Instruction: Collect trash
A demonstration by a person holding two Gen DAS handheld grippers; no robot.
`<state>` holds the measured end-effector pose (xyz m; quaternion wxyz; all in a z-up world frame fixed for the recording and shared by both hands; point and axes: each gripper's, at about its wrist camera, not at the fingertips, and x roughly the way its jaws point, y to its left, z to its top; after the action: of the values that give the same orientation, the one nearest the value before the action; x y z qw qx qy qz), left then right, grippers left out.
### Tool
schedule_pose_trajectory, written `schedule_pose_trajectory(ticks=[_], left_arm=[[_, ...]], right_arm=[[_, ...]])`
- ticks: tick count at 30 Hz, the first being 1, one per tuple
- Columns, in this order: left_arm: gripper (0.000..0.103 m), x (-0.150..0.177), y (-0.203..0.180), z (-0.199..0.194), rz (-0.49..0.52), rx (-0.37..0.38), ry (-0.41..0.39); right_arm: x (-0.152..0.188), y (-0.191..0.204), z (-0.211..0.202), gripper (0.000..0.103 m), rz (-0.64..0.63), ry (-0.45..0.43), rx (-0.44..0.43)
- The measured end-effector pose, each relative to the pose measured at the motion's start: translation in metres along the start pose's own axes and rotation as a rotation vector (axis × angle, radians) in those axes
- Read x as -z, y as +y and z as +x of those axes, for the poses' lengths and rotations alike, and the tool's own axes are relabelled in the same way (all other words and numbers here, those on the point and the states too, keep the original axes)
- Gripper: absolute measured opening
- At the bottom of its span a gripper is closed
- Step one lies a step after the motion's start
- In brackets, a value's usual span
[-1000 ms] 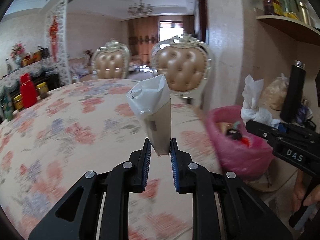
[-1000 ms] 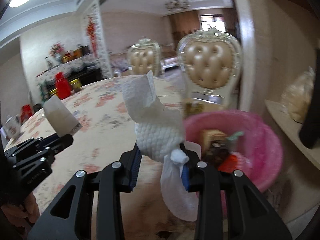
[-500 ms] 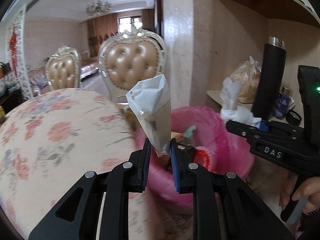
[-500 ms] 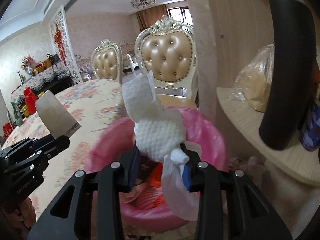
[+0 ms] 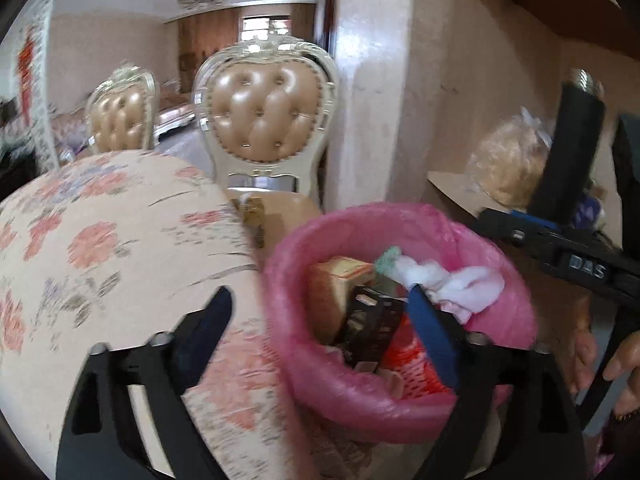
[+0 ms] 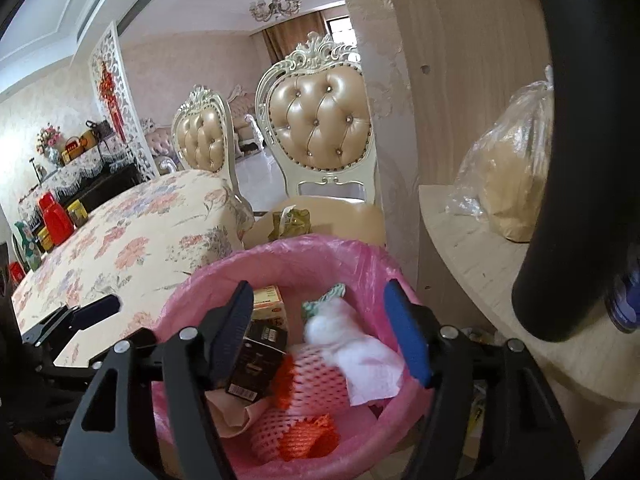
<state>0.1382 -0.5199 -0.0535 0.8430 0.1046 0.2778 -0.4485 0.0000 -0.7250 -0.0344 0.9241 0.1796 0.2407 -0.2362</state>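
A bin with a pink liner (image 5: 360, 212) (image 6: 304, 248) stands beside the table and holds boxes, red foam netting and other scraps. My left gripper (image 5: 320, 332) hangs over its near left rim. Its jaws are opening wide with nothing between them. My right gripper (image 6: 322, 328) is over the bin too, jaws opening, and the pads touch nothing. The white tissue (image 6: 372, 356) (image 5: 452, 280) lies loose in the bin below them. A beige paper piece (image 6: 232, 412) sits low in the bin. Each gripper shows in the other's view, the right gripper (image 5: 504, 220) and the left gripper (image 6: 96, 312).
The floral-cloth table (image 5: 100, 260) fills the left. A padded chair (image 5: 268, 120) stands behind the bin. To the right is a wooden shelf (image 6: 472, 232) with a black flask (image 5: 572, 148) and a plastic bag (image 6: 512, 176). A person's hand (image 5: 624, 360) holds the right gripper.
Both grippers swung right from over the table to over the bin. The left let go of the paper pouch and the right let go of the tissue, which now lies in the bin.
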Motion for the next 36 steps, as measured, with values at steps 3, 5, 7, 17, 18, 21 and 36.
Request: schedule_pose_trajectory(ticks=[3,5,7,17,18,21,36], left_arm=[[0.087,0.000,0.012,-0.016,-0.001,-0.041,-0.016],[0.090,0.000,0.019,-0.032,0.016,-0.068,-0.025],[0.090,0.001,0.026,-0.051,0.026,-0.100,-0.058],[0.090,0.031,0.052,-0.140,0.035,-0.173,-0.163],[0.090,0.033,0.051,-0.144,0.040,-0.166,-0.159],[0.090,0.042,0.044,-0.153,0.075,-0.149,-0.151],[0.090,0.076,0.027,-0.191,0.085,-0.026,-0.142]], right_arm=[[0.004,0.005,-0.018,0.073,0.009,-0.025,0.011],[0.007,0.012,-0.032,0.077,0.003,-0.038,0.025],[0.011,0.023,-0.050,0.084,-0.020,-0.059,0.050],[0.046,0.084,-0.128,0.098,-0.122,-0.142,0.177],[0.052,0.089,-0.134,0.098,-0.113,-0.141,0.179],[0.068,0.099,-0.150,0.098,-0.075,-0.134,0.178],[0.101,0.117,-0.209,0.098,-0.090,-0.141,0.299]])
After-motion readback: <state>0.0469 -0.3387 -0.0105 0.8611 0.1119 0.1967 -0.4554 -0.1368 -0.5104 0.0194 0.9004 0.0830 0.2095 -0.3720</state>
